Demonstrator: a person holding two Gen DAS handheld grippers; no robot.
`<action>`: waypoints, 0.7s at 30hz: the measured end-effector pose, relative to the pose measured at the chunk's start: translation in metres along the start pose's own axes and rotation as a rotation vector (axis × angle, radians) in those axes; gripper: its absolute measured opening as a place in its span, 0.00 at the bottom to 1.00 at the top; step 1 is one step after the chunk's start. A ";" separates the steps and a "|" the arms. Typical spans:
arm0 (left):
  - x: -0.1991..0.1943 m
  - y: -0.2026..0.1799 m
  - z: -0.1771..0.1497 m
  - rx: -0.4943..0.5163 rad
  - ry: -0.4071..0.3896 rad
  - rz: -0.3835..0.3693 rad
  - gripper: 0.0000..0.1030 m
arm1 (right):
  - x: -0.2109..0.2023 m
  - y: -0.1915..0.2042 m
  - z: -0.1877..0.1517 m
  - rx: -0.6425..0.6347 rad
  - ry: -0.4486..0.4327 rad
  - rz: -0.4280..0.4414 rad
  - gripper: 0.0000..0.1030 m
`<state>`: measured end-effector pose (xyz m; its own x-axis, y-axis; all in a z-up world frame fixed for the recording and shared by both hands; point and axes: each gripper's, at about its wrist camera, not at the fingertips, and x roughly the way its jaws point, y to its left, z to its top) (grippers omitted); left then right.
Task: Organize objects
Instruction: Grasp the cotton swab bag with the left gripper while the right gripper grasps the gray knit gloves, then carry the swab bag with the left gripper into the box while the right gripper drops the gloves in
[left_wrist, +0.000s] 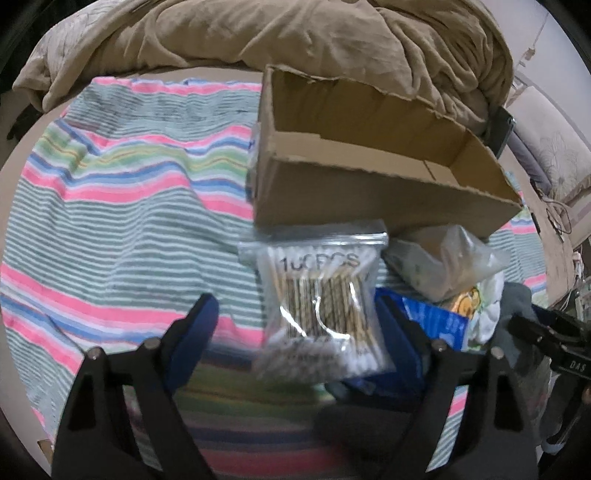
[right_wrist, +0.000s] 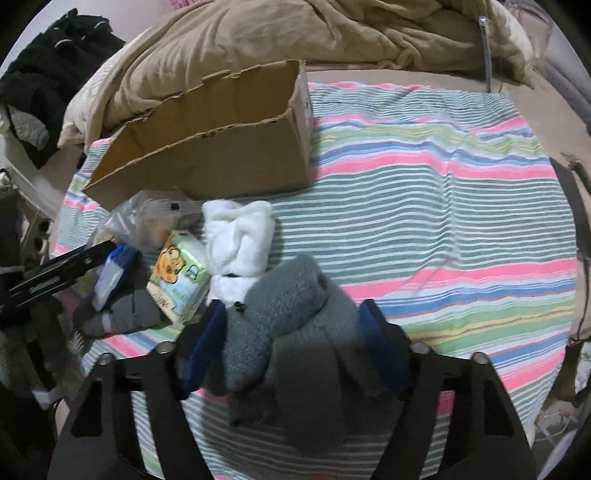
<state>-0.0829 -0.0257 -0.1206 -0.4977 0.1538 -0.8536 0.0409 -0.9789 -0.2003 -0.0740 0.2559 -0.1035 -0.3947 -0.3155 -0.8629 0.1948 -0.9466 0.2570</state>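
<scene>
A striped cloth (left_wrist: 122, 206) in pink, green, blue and white covers the bed, and a crumpled tan blanket (left_wrist: 277, 33) lies at 12 o'clock in both views. In the left wrist view, the left gripper (left_wrist: 295, 314) has its two blue-padded fingers spread wide, one on each side of a clear zip bag of cotton swabs (left_wrist: 319, 295); the bag sits between them, and I cannot tell if either pad touches it. Just beyond the bag, toward 12 o'clock, stands an open cardboard box (left_wrist: 369, 188) with torn edges. At 3 o'clock from the bag lie a crumpled clear plastic bag (left_wrist: 447, 258), a blue packet (left_wrist: 436, 321) and a small pack with a cartoon picture (left_wrist: 467, 304). In the right wrist view, the right gripper (right_wrist: 293, 317) is also spread, with a grey fuzzy sock (right_wrist: 291, 332) between its fingers; the sock fills the gap, but contact with the pads is not clear. Touching the grey sock at 12 o'clock is a white fuzzy sock (right_wrist: 238, 236). The cartoon pack (right_wrist: 179, 273) lies just beside it at 9 o'clock, and a grey sock with a light stripe (right_wrist: 118, 314) lies lower, near 8 o'clock. The cardboard box (right_wrist: 207, 162) is at 11 o'clock.
</scene>
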 end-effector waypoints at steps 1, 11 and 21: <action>0.000 0.000 0.000 0.001 -0.002 0.001 0.76 | -0.001 -0.001 -0.001 0.003 0.002 0.022 0.58; -0.017 -0.006 -0.005 0.024 -0.032 -0.057 0.46 | -0.015 0.007 -0.006 -0.044 -0.031 0.061 0.40; -0.058 -0.012 0.005 0.033 -0.102 -0.081 0.46 | -0.046 0.017 0.015 -0.071 -0.135 0.063 0.40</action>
<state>-0.0590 -0.0233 -0.0667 -0.5838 0.2194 -0.7817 -0.0305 -0.9680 -0.2490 -0.0655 0.2534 -0.0528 -0.4957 -0.3843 -0.7788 0.2835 -0.9192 0.2732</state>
